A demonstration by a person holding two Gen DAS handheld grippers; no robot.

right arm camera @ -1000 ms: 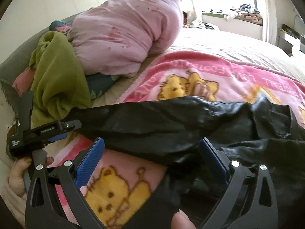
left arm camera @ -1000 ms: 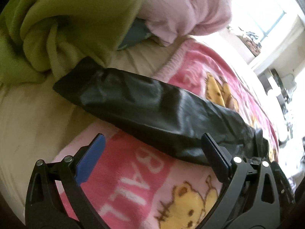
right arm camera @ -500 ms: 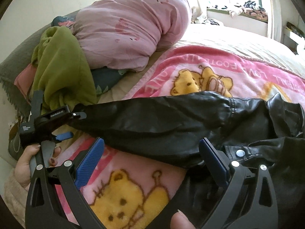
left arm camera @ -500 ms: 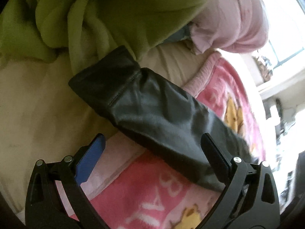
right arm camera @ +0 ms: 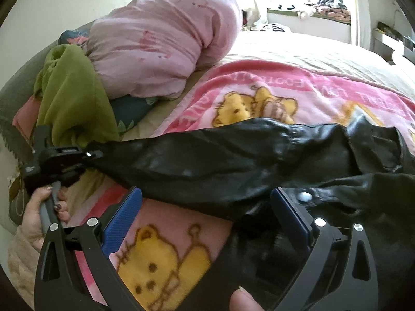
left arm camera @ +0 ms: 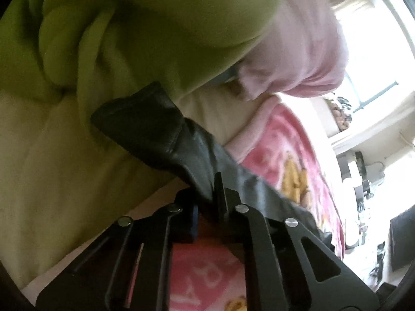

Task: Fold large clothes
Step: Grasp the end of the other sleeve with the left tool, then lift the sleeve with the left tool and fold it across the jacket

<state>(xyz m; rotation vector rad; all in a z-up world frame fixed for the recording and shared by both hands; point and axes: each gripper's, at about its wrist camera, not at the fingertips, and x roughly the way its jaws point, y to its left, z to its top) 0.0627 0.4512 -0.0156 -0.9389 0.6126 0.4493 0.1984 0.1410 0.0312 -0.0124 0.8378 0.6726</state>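
Observation:
A black leather jacket lies on the bed, and its long sleeve (right arm camera: pixel 220 160) stretches left across the pink blanket. My left gripper (left arm camera: pixel 207 197) is closing its jaws on the near edge of the sleeve (left arm camera: pixel 155 134), just behind the cuff, with the leather pinched between them. From the right wrist view, the left gripper (right arm camera: pixel 88 154) sits at the sleeve's far left end, held by a hand (right arm camera: pixel 39 212). My right gripper (right arm camera: pixel 206 194) stands open above the sleeve's lower edge beside the jacket body (right arm camera: pixel 376 194), its blue pads (right arm camera: pixel 124 212) clear of the leather.
A crumpled green blanket (right arm camera: pixel 72 98) lies right behind the cuff. A rolled pink duvet (right arm camera: pixel 160 46) lies beyond it. Under the jacket, a pink bear-print blanket (right arm camera: pixel 259 98) covers the cream sheet (left arm camera: pixel 52 168). A window sill with clutter (right arm camera: pixel 324 5) is at the back.
The left gripper moved in toward the cuff end, rolled, and went from wide open to closed on the sleeve. The right gripper stayed open in much the same place.

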